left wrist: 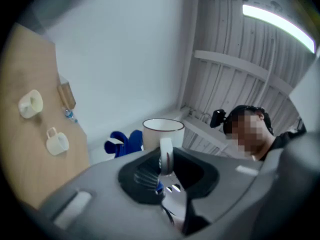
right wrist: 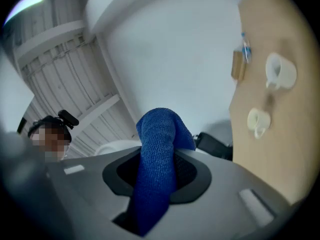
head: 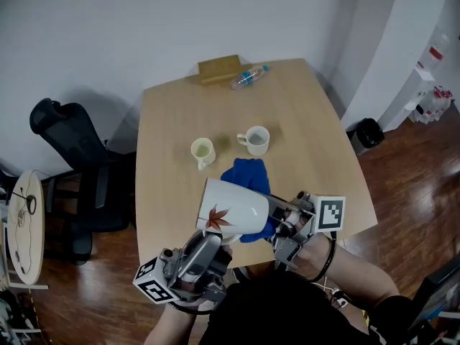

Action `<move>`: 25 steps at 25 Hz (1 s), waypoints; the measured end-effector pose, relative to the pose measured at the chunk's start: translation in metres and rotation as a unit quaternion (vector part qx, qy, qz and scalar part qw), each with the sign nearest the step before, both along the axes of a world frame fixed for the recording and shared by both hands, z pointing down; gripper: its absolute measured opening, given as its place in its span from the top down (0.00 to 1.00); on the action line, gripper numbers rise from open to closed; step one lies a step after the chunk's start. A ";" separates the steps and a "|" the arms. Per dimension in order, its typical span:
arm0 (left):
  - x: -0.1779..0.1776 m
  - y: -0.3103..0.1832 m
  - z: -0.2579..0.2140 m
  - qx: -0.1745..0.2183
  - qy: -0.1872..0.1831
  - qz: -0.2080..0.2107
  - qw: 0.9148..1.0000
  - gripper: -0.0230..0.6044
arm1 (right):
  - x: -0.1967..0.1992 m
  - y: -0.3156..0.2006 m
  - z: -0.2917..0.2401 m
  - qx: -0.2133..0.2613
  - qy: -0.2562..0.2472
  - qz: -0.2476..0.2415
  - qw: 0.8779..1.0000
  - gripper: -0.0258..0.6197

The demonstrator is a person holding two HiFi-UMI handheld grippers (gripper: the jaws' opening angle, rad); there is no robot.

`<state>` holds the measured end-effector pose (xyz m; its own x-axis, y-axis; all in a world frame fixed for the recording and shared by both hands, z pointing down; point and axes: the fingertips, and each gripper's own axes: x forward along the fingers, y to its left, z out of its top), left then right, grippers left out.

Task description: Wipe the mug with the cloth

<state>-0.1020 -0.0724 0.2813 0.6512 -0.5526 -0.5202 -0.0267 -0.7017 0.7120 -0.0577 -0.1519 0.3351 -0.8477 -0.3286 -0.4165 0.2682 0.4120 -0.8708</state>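
At your wooden table (head: 316, 121), wood floor around | black chair (head: 68, 142) off its left edge | mug (head: 237, 205) held sideways over the near edge, long axis along it, mouth leftward, handle clamped in your left gripper (head: 214, 241) | right gripper (head: 279, 225) pinches the blue cloth (head: 246, 172) at the mug's base end | cream cup (head: 202, 152), white cup (head: 254, 140) mid-table; bottle (head: 249, 77) at far edge
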 end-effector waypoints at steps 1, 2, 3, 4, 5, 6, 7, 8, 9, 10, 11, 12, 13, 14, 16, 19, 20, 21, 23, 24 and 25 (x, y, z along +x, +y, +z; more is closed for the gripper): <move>-0.007 -0.004 0.003 -0.007 0.001 -0.018 1.000 0.86 | 0.015 -0.012 -0.003 0.017 0.016 0.039 0.999 0.78; -0.014 -0.008 0.006 -0.014 0.001 -0.036 0.999 0.86 | 0.031 -0.022 -0.007 0.042 0.037 0.078 0.995 0.78; -0.021 -0.012 0.010 -0.023 0.000 -0.054 0.998 0.86 | 0.047 -0.031 -0.015 0.078 0.067 0.117 0.988 0.78; -0.028 -0.017 0.014 -0.034 -0.004 -0.073 0.997 0.86 | 0.060 -0.036 -0.026 0.125 0.104 0.153 0.975 0.78; -0.033 -0.023 0.018 -0.046 -0.011 -0.089 0.995 0.86 | 0.068 -0.038 -0.041 0.181 0.146 0.186 0.955 0.78; -0.037 -0.029 0.022 -0.059 -0.019 -0.104 0.993 0.86 | 0.071 -0.034 -0.058 0.243 0.187 0.215 0.927 0.78; -0.040 -0.035 0.026 -0.071 -0.024 -0.117 0.990 0.86 | 0.067 -0.026 -0.076 0.310 0.223 0.239 0.893 0.78; -0.042 -0.040 0.029 -0.081 -0.028 -0.128 0.988 0.86 | 0.057 -0.011 -0.093 0.378 0.251 0.255 0.854 0.78; -0.042 -0.043 0.030 -0.088 -0.029 -0.135 0.987 0.86 | 0.042 0.009 -0.106 0.444 0.272 0.263 0.812 0.78; -0.042 -0.045 0.031 -0.093 -0.027 -0.138 0.986 0.86 | 0.023 0.031 -0.110 0.511 0.292 0.259 0.766 0.78; -0.041 -0.046 0.030 -0.098 -0.021 -0.139 0.985 0.86 | 0.003 0.054 -0.104 0.577 0.314 0.244 0.713 0.78; -0.039 -0.047 0.029 -0.103 -0.012 -0.136 0.985 0.86 | -0.016 0.075 -0.090 0.643 0.338 0.226 0.650 0.78; -0.036 -0.048 0.028 -0.108 -0.003 -0.132 0.985 0.86 | -0.032 0.090 -0.075 0.702 0.360 0.211 0.577 0.78; -0.033 -0.049 0.027 -0.112 0.007 -0.127 0.985 0.86 | -0.044 0.100 -0.061 0.749 0.378 0.207 0.503 0.78; -0.030 -0.049 0.025 -0.120 0.022 -0.117 0.986 0.86 | -0.054 0.105 -0.047 0.795 0.396 0.221 0.402 0.78; -0.029 -0.044 0.024 -0.122 0.028 -0.106 0.987 0.86 | -0.044 0.087 -0.056 0.778 0.413 0.250 0.402 0.78; -0.027 -0.041 0.024 -0.121 0.030 -0.101 0.987 0.86 | -0.037 0.079 -0.063 0.762 0.413 0.257 0.427 0.78; -0.025 -0.038 0.024 -0.121 0.034 -0.097 0.987 0.86 | -0.030 0.072 -0.071 0.745 0.408 0.260 0.459 0.78; -0.023 -0.034 0.022 -0.118 0.043 -0.091 0.988 0.86 | -0.019 0.062 -0.086 0.705 0.389 0.258 0.534 0.78; -0.024 -0.033 0.020 -0.114 0.046 -0.088 0.988 0.86 | -0.013 0.055 -0.090 0.677 0.381 0.254 0.577 0.78; -0.024 -0.032 0.017 -0.109 0.046 -0.086 0.989 0.86 | -0.006 0.046 -0.092 0.637 0.374 0.247 0.628 0.78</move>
